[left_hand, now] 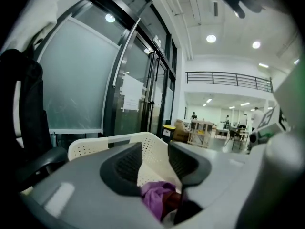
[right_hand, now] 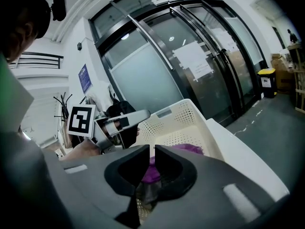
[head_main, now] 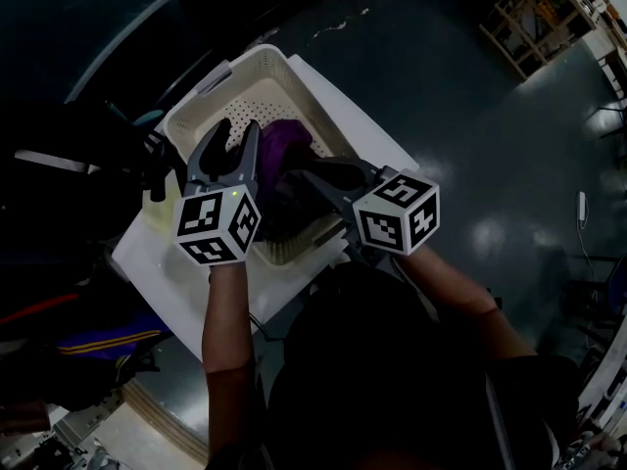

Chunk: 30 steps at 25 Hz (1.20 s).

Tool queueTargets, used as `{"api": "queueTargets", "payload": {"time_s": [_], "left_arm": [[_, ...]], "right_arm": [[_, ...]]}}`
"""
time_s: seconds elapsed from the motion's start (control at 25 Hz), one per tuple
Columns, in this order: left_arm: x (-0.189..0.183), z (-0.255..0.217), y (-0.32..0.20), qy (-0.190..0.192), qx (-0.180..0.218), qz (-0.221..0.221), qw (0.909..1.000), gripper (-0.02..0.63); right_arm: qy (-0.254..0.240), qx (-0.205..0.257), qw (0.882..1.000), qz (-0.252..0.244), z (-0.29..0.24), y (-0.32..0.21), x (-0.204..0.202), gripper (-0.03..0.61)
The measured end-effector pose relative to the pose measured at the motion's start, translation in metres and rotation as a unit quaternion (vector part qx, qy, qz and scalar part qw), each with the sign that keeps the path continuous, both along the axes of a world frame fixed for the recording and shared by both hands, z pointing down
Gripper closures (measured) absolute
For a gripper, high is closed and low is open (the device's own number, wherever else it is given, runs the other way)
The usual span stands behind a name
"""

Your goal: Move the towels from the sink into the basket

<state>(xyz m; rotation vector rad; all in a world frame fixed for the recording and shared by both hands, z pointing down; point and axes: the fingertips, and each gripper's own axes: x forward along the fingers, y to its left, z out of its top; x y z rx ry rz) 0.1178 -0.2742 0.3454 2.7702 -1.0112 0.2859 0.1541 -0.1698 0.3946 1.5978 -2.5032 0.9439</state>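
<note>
White perforated plastic basket open on top, far floor bare, free way in. Near half blocked by crumpled purple towel, left tongs, and right tongs clamping dark grey towel. White counter strip on the right is free.

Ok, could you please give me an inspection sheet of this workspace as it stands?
Surface: white counter, carrying the basket.
Job's things: white basket holds a purple towel; a dark towel lies at its near edge.
Clutter: purple, yellow-striped cloth at lower left, off the counter.
Grippers: left gripper open above the purple towel; right gripper jaws nearly together, apparently pinching the dark towel.
Cables: nothing seen.
Surroundings: glass doors, dark floor.
</note>
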Motion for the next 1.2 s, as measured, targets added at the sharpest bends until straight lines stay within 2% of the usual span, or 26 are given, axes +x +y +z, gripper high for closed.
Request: {"api": "queueTargets", "payload": {"time_s": [0.4,0.68,0.88,1.2], "left_arm": [[-0.04,-0.009,0.012,0.012,-0.001,-0.029,0.9995,0.529],[-0.084,-0.017,0.025,0.022,0.005,-0.07,0.9973,0.552],[-0.118,-0.012,0.034,0.031,-0.004,-0.101,0.9944,0.569],[-0.17,0.001,0.047,0.025,-0.016,-0.143,0.9893,0.574]], "right_arm": [[-0.001,0.003,1.0,-0.02,-0.005,0.002,-0.018,0.545],[0.002,0.012,0.999,-0.046,-0.012,0.01,-0.04,0.545],[0.002,0.014,0.997,-0.072,-0.013,0.011,-0.062,0.545],[0.007,0.018,0.994,-0.107,-0.018,0.014,-0.1,0.545]]}}
